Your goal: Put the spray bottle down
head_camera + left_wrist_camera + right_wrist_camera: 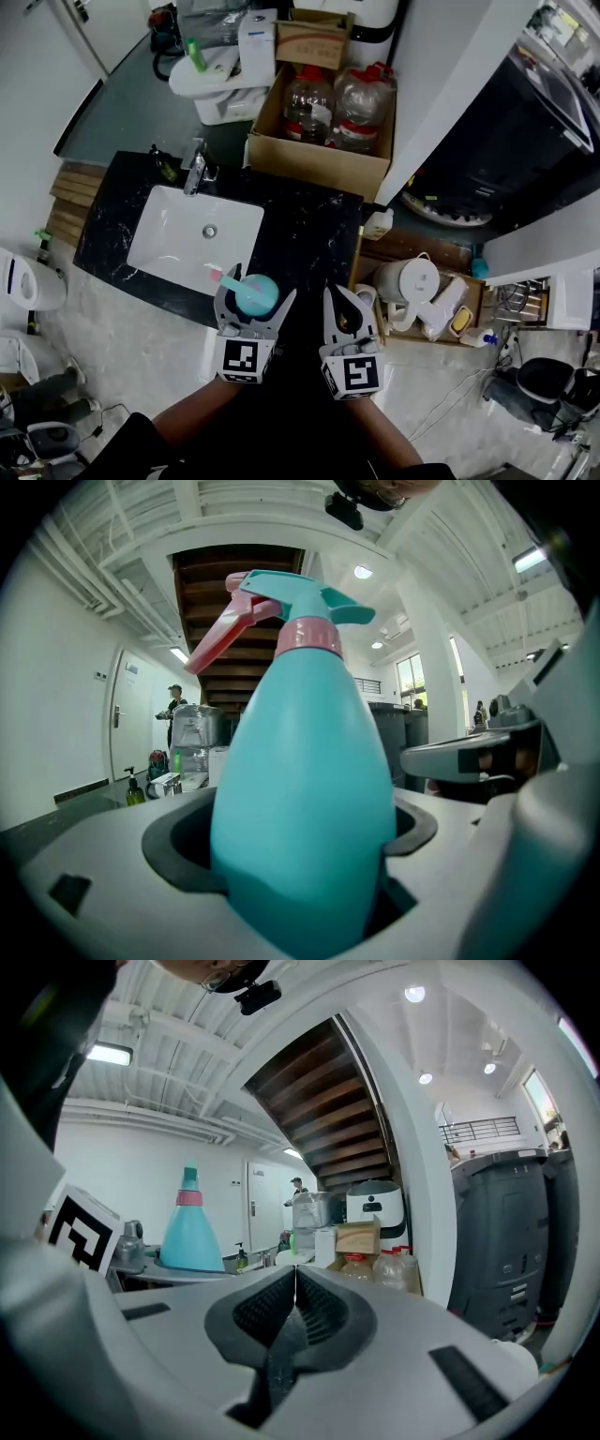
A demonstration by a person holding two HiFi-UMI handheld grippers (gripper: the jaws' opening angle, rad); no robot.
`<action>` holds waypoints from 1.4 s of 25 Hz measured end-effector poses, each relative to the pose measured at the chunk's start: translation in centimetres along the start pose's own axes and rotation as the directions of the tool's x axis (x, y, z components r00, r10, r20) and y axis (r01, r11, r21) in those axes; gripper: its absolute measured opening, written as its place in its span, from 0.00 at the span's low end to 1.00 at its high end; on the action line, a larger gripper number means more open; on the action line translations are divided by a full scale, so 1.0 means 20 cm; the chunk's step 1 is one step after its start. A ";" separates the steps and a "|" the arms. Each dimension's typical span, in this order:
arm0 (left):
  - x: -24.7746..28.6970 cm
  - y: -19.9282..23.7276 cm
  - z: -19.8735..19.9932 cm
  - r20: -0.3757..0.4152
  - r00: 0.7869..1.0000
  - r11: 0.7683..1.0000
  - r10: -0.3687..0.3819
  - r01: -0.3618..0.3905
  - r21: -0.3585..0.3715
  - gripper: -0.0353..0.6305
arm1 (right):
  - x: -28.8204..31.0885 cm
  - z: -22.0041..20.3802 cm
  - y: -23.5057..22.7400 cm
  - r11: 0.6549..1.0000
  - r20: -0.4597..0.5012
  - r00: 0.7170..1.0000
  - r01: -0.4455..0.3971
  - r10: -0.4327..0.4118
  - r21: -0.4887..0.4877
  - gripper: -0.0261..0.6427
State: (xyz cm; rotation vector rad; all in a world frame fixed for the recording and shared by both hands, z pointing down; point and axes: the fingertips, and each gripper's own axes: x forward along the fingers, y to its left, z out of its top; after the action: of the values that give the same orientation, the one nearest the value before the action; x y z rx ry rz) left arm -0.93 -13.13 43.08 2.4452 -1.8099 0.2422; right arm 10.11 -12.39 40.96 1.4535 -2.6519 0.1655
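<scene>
In the jaws of the left gripper (255, 289) we saw the one spray bottle (305, 789) clamped upright over the black counter (309, 234) beside the sink (178, 234). Its base was hidden, so we could not tell whether it touched. Only the right gripper view showed the right gripper (295, 1288) pressed together on nothing.

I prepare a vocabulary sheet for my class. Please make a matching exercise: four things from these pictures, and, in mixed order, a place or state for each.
1 spray bottle
2 right gripper
3 sink
4 cardboard box

A holds large plastic bottles
B shut, nothing between its jaws
C clamped in the left gripper
D set in the black countertop

Pairs: 1-C, 2-B, 3-D, 4-A
</scene>
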 end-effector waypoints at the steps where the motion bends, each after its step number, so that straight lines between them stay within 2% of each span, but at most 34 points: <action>1: 0.02 0.01 -0.01 -0.006 1.000 1.000 0.007 -0.007 -0.009 0.74 | 0.02 -0.02 -0.01 1.000 -0.005 1.000 -0.010 0.010 0.009 0.06; 7: 0.15 0.05 -0.04 -0.018 1.000 0.999 -0.004 0.003 -0.034 0.74 | 0.13 -0.05 -0.04 0.999 -0.034 0.999 -0.031 0.032 0.021 0.06; 9: 0.20 0.08 -0.04 -0.021 1.000 0.999 -0.014 0.013 -0.033 0.74 | 0.18 0.01 0.00 0.999 0.001 0.999 -0.048 0.048 -0.002 0.06; 12: 0.27 0.11 -0.01 -0.010 0.999 0.999 -0.039 0.039 -0.020 0.74 | 0.25 0.11 0.04 0.998 0.057 0.997 -0.055 0.054 0.013 0.06; 15: 0.35 0.13 -0.02 -0.012 0.998 0.997 -0.060 0.060 -0.040 0.74 | 0.31 0.10 0.01 0.999 0.032 0.999 -0.036 0.036 0.014 0.06; 18: 0.42 0.15 -0.06 -0.026 0.997 0.997 -0.078 0.077 -0.025 0.74 | 0.36 0.08 -0.04 1.000 0.009 1.000 0.006 -0.006 -0.007 0.06; 22: 0.49 0.16 -0.12 -0.057 0.993 0.995 -0.101 0.099 -0.029 0.74 | 0.43 0.08 -0.08 1.000 -0.005 1.000 0.015 -0.015 -0.012 0.06; 25: 0.55 0.18 -0.13 -0.061 0.991 0.992 -0.123 0.123 0.000 0.74 | 0.47 0.12 -0.08 1.000 0.012 1.000 0.016 -0.016 0.003 0.06; 28: 0.60 0.19 -0.17 -0.072 0.988 0.990 -0.137 0.138 0.016 0.74 | 0.49 0.08 -0.09 0.999 -0.015 0.999 0.040 -0.040 -0.001 0.06; 32: 0.69 0.18 -0.21 -0.069 0.984 0.986 -0.166 0.163 -0.041 0.74 | 0.52 0.06 -0.13 0.997 -0.022 0.997 0.071 -0.070 0.034 0.06; 35: 0.75 0.17 -0.23 -0.075 0.980 0.983 -0.184 0.182 -0.041 0.74 | 0.56 0.05 -0.15 0.996 -0.028 0.997 0.080 -0.079 0.040 0.06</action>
State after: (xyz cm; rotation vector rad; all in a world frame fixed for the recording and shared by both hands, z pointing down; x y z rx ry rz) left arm -0.31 -27.55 50.32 2.5200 -1.5334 0.2865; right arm 6.65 -23.37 41.79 1.5549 -2.5800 0.2311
